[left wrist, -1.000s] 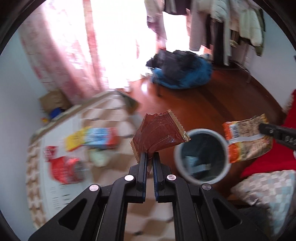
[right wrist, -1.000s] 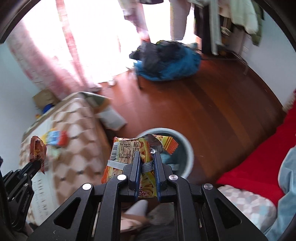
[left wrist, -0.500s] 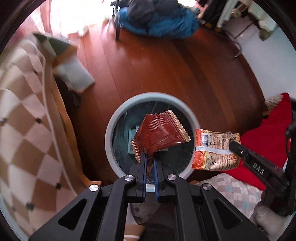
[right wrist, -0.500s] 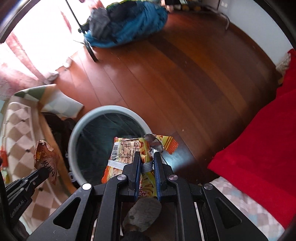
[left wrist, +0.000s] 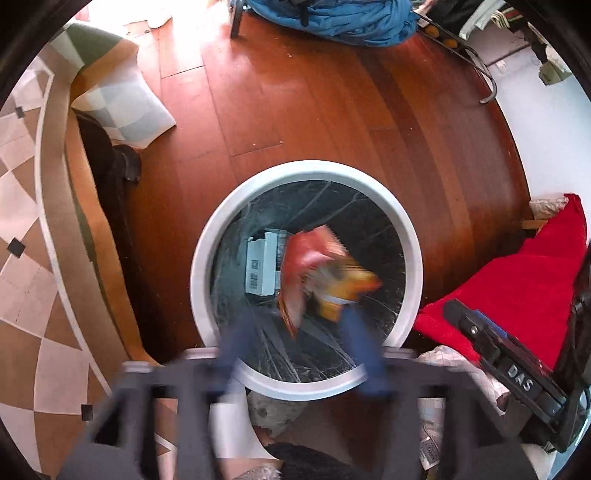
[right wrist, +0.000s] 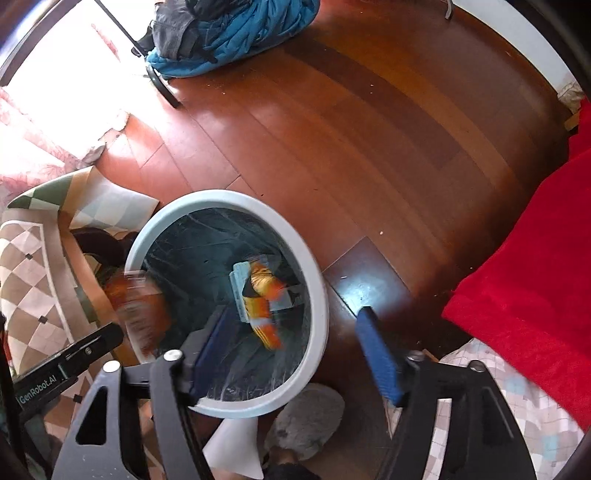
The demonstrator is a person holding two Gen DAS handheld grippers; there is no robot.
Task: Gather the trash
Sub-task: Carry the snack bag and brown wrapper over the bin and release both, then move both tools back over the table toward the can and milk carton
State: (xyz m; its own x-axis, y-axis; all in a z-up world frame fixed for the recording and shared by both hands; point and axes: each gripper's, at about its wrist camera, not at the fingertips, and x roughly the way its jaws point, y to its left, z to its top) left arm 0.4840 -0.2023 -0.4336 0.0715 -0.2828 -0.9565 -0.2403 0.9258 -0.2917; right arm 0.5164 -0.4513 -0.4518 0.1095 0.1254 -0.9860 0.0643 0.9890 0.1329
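A round bin with a pale blue rim (left wrist: 207, 240) and a dark liner stands on the wooden floor; it also shows in the right wrist view (right wrist: 317, 295). My left gripper (left wrist: 299, 332) is open above it, and the brown-red wrapper (left wrist: 299, 266) is loose and blurred, falling into the bin. My right gripper (right wrist: 291, 328) is open over the bin's right rim. The orange snack packet (right wrist: 262, 299) is falling inside the bin, also blurred in the left wrist view (left wrist: 343, 288). A white box (left wrist: 260, 266) lies at the bin's bottom.
A table with a checked cloth (left wrist: 26, 236) stands left of the bin. A red blanket (right wrist: 532, 266) and a checked cushion (right wrist: 517, 402) lie to the right. A blue bundle of fabric (right wrist: 236, 33) lies on the floor at the back. A grey slipper (right wrist: 306, 421) sits below the bin.
Both grippers have opened above the bin. The brown-red wrapper and the orange packet have left the fingers and are dropping into the bin.
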